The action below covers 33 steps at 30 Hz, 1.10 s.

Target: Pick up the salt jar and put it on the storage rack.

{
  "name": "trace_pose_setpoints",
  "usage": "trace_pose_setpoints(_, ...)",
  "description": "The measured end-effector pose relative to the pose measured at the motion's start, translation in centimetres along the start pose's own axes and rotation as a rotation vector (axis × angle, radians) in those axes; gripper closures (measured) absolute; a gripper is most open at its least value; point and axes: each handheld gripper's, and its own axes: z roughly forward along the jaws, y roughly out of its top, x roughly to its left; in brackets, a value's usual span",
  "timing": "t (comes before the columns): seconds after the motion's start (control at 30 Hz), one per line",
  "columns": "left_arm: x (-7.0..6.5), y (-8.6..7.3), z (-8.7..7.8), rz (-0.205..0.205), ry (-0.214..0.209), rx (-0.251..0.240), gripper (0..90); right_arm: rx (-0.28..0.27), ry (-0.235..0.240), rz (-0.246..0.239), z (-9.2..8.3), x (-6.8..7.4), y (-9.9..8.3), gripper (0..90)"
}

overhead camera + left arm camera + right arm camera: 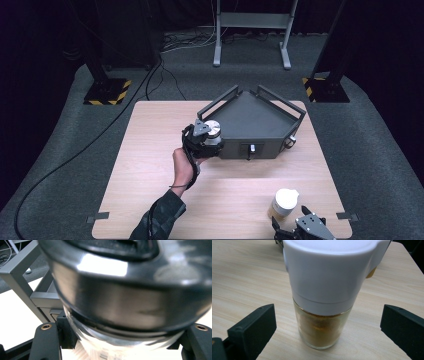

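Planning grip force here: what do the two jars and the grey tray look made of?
Dark-lidded jar: glossy lid, metal or plastic; clear ribbed body, probably glass. White-capped jar: matte plastic cap, clear glass-like body. Tray: matte grey, likely painted metal.

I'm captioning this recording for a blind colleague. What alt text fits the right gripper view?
A clear glass jar of tan powder with a tall white cap stands upright on a light wooden table. The right gripper has its black fingers open on either side of the jar, not touching it.
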Motion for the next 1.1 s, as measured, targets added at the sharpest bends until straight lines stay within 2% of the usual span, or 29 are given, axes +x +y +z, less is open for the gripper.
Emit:
trace_pose_setpoints(0.53, 0.0, 0.9, -0.1, 0.004, -0.008, -0.010, 31.8, 0.000, 0.002, 0.001, 0.1, 0.0, 0.0, 0.0)
trace_pose_setpoints(1.1, 0.3, 2.1, 0.6, -0.011, -0.007, -0.015, 31.8, 0.003, 0.003, 0.000, 0.1, -0.1, 0.0, 0.0)
